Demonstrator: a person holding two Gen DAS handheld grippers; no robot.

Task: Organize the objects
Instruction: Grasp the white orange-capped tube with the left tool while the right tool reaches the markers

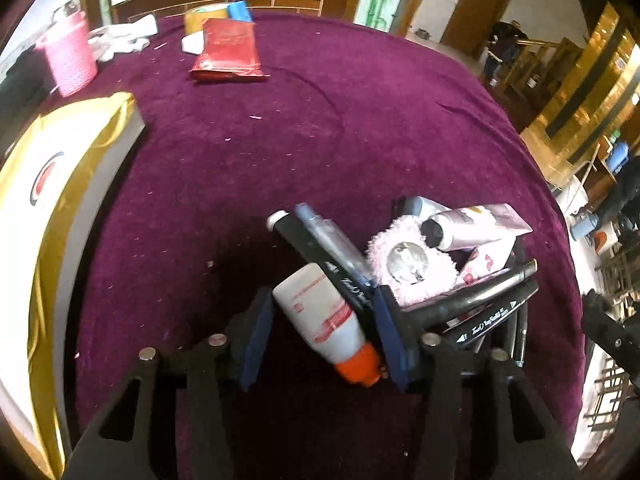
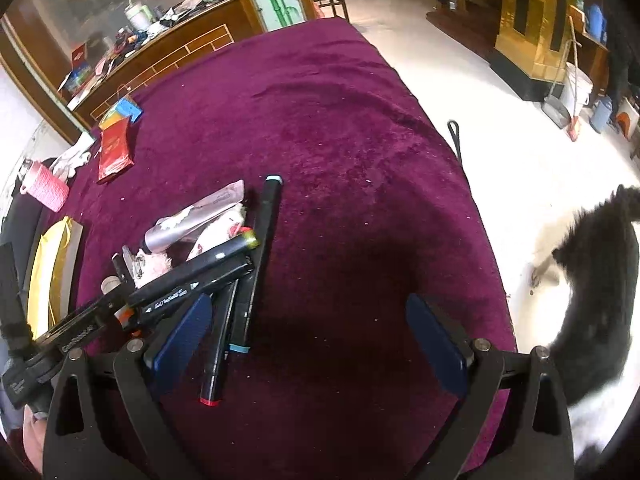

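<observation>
L gripper point(image 1: 324, 320): pads apart, white bottle point(image 1: 320, 312) w/ orange cap lying tilted between them, not clamped. Markers point(image 1: 480, 312) and pink tube point(image 1: 476, 226) piled just past its R pad. R gripper point(image 2: 308, 340): spread wide, nothing between; pile sits at its L pad, red-tip marker point(image 2: 218, 344) just inside.

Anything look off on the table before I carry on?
Yes: the markers, tubes and pink puff lie criss-crossed in one heap. The white bottle sits tilted between the left gripper pads. A dark furry animal stands beside the table.
</observation>
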